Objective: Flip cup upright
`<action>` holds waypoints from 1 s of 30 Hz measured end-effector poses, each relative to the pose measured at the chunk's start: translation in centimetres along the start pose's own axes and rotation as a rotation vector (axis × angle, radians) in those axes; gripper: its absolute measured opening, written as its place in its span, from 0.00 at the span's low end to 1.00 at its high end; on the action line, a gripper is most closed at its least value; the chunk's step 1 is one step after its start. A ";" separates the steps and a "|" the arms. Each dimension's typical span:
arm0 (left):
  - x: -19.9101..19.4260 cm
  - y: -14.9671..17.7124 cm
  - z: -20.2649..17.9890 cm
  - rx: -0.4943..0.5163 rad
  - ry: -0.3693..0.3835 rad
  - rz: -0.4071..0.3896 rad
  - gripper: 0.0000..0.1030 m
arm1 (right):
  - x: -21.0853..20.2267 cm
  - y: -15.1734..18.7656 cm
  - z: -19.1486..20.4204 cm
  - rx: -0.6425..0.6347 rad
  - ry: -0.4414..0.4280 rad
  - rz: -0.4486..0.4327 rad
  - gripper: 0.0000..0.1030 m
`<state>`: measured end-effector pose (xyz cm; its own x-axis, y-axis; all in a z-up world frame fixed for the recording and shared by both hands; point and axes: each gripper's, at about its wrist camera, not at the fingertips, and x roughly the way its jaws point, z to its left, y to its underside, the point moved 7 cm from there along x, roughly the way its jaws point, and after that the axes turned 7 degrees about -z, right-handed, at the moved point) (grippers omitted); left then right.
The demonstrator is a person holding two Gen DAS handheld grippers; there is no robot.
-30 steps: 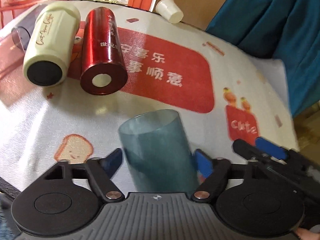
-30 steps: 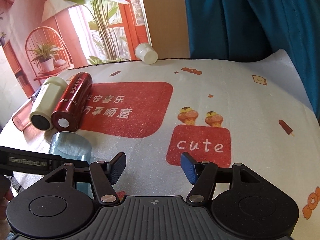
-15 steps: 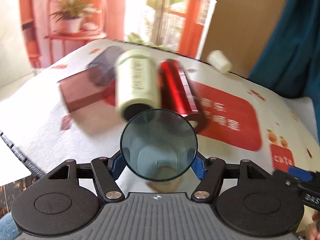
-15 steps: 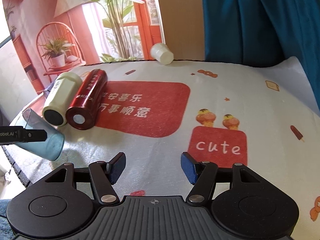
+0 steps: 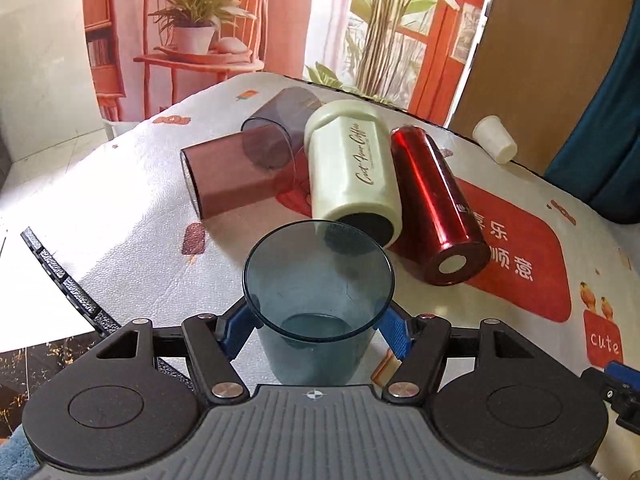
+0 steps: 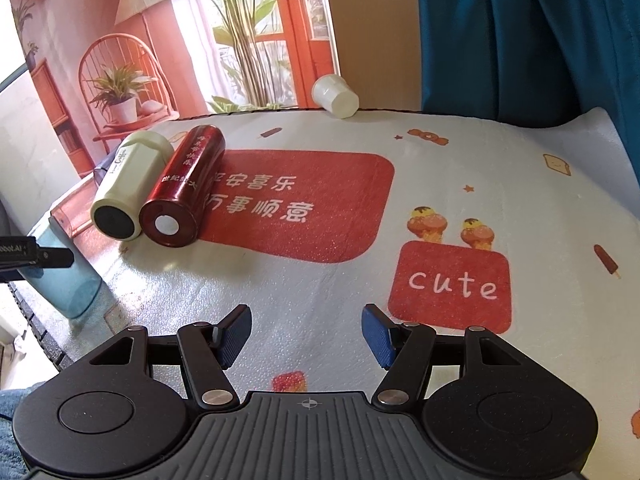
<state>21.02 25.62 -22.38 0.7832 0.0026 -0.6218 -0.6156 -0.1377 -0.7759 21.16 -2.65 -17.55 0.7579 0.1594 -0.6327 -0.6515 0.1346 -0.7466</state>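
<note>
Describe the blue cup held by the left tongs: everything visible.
The blue cup is see-through, tinted teal, apparently plastic, a smooth, slightly tapered tumbler with a round rim and no handle. It stands mouth up, empty inside. The left tongs clamp its sides just below the rim. It sits near the tablecloth edge, in front of the cream mug; whether its base touches down is unclear.

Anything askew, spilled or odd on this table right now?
Nothing spilled. Several vessels lie on their sides: the cream tumbler, red bottle, brown cup, grey cup and white paper cup. The blue cup in the left gripper stands mouth up.
</note>
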 end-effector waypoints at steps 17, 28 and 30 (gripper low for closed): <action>-5.0 0.4 2.9 0.028 0.013 0.056 0.94 | -2.3 -1.3 4.5 -0.072 -0.077 0.001 0.92; -11.8 1.1 4.9 0.103 -0.013 0.033 0.96 | -6.6 -3.0 11.3 -0.156 -0.114 0.023 1.00; -13.0 1.2 4.9 0.109 -0.018 0.023 0.98 | -7.9 -3.2 12.1 -0.177 -0.106 0.012 1.00</action>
<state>9.65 30.29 -15.72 0.7676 0.0187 -0.6407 -0.6401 -0.0290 -0.7677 16.82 7.51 -7.70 0.7361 0.2637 -0.6234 -0.6374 -0.0401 -0.7695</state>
